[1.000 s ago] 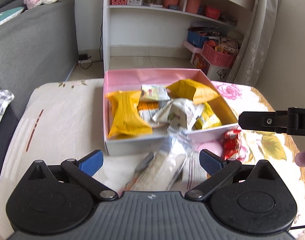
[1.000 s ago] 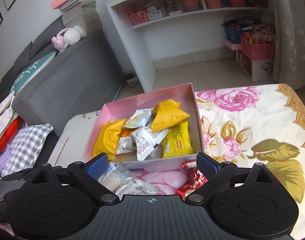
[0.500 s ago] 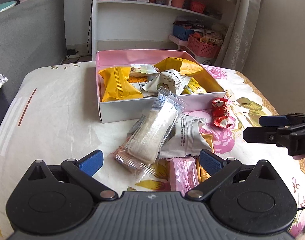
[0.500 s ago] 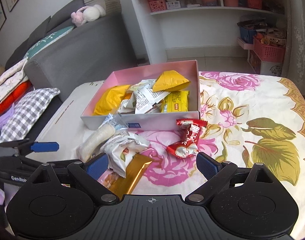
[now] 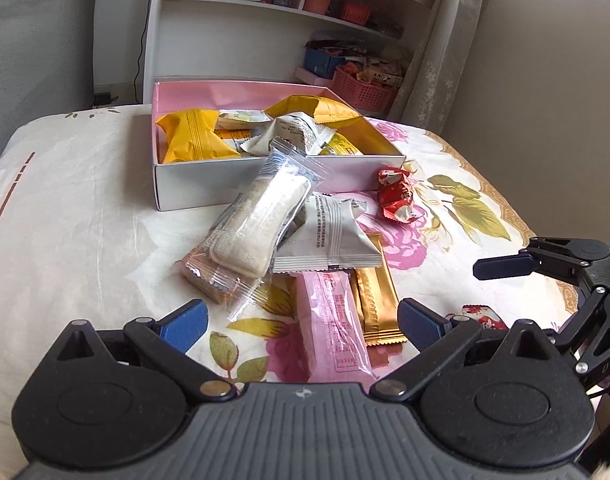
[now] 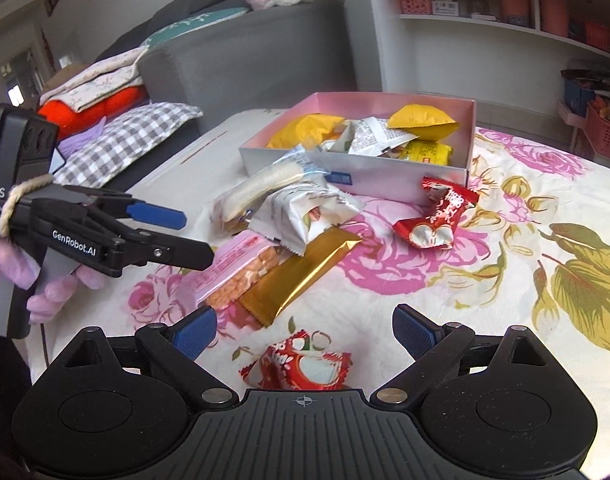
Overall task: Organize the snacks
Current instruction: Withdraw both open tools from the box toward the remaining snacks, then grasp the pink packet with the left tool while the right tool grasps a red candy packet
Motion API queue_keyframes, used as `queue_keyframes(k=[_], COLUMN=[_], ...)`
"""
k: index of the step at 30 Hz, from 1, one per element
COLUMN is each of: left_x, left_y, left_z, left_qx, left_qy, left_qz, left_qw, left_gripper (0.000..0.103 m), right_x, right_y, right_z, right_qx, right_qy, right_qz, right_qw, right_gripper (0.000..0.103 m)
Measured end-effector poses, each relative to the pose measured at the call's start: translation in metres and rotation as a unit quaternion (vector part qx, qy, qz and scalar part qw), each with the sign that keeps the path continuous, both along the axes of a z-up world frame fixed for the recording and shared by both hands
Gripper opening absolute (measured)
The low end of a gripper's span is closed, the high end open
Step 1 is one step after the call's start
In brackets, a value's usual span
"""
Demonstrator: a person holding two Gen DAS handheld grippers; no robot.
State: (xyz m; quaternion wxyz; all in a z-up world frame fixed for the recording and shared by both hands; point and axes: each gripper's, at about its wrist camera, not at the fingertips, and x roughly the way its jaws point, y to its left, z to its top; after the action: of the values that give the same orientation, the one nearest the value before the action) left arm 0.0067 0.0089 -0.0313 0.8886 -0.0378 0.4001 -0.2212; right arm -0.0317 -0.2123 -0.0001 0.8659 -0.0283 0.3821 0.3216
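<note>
A pink box [image 5: 241,94] [image 6: 471,140] on the floral cloth holds several yellow and white snack packs. In front of it lies a pile: a clear-wrapped rice cracker [image 5: 261,216] [image 6: 265,184], a white pack [image 5: 331,238] [image 6: 301,210], a pink bar [image 5: 331,332] [image 6: 233,270] and a gold bar [image 5: 379,308] [image 6: 301,276]. A red candy [image 5: 395,196] [image 6: 441,218] lies right of the pile. Another red candy [image 6: 301,366] [image 5: 481,316] lies between my right gripper's [image 6: 305,330] open fingers. My left gripper [image 5: 301,322] is open and empty over the pink bar's near end.
A grey sofa [image 6: 241,52] with cushions and folded clothes stands to the left. A white shelf unit [image 5: 289,20] and pink baskets [image 5: 365,90] stand behind the table. The table's far right edge [image 5: 517,216] is near a wall.
Both grippers have pulled back from the box toward the table's near side and lowered. More of the snack pile shows now. A second red candy has come between the right fingers.
</note>
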Motion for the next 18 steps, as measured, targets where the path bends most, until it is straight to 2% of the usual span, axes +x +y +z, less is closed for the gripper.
queue_keyframes(k=[5, 10, 14, 18], left_x=[-0.002, -0.002, -0.002, 0.000], left_y=[-0.012, -0.023, -0.022, -0.021], left_z=[-0.004, -0.008, -0.011, -0.014], left_qx=[0.005, 0.010, 0.008, 0.010], left_qy=[0.002, 0.016, 0.024, 0.048], left_qz=[-0.014, -0.032, -0.033, -0.046], left_qw=[0.9999, 0.9993, 0.9991, 0.9977], left_gripper=[0.095, 0.080, 0.071, 0.050], right_x=[-0.010, -0.014, -0.016, -0.013], right_y=[0.012, 0.020, 0.019, 0.015], right_z=[-0.010, -0.022, -0.027, -0.028], right_qx=[-0.048, -0.089, -0.086, -0.082], right_qy=[-0.011, -0.017, -0.023, -0.024], right_qz=[0.033, 0.052, 0.055, 0.038], right_qw=[0.998, 0.994, 0.995, 0.996], right_gripper=[0.096, 0.096, 0.096, 0.096])
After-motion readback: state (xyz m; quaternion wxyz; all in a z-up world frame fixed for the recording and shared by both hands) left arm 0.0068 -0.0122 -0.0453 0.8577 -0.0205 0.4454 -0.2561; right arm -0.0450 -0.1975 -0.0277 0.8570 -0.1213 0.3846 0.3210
